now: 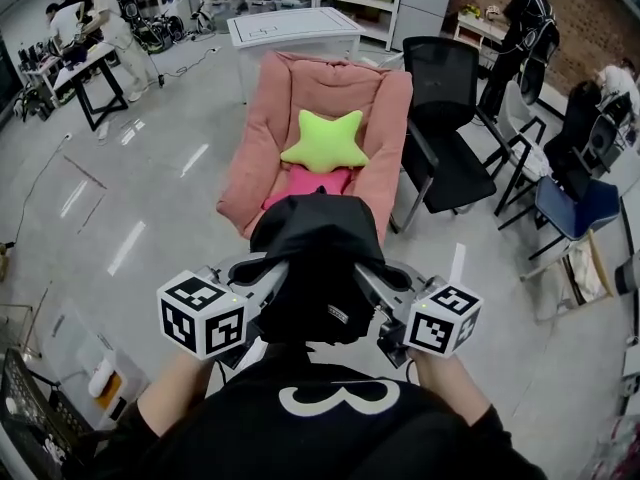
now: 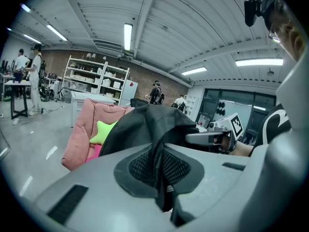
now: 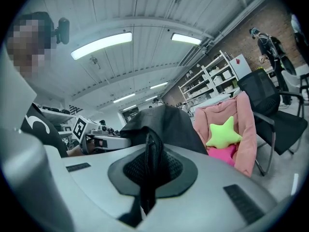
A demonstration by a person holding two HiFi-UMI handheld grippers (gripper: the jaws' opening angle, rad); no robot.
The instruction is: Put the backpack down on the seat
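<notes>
A black backpack [image 1: 318, 268] hangs in the air between my two grippers, in front of the person's chest and short of the seat. My left gripper [image 1: 262, 286] is shut on a black strap [image 2: 159, 170] on the pack's left side. On the other side my right gripper [image 1: 378, 303] is shut on a strap [image 3: 147, 178] too. Ahead stands the seat, a pink padded lounge chair [image 1: 270, 118], with a lime star cushion [image 1: 325, 140] and a magenta pad [image 1: 305, 183] on it. The backpack's bulk [image 2: 145, 124] fills the middle of both gripper views.
A black office chair [image 1: 445, 118] stands close to the pink seat's right side. Farther right are a blue chair [image 1: 575, 208] and other chairs. A white table [image 1: 295, 33] is behind the seat. People work at the far left [image 1: 105, 18] and far right [image 1: 525, 28].
</notes>
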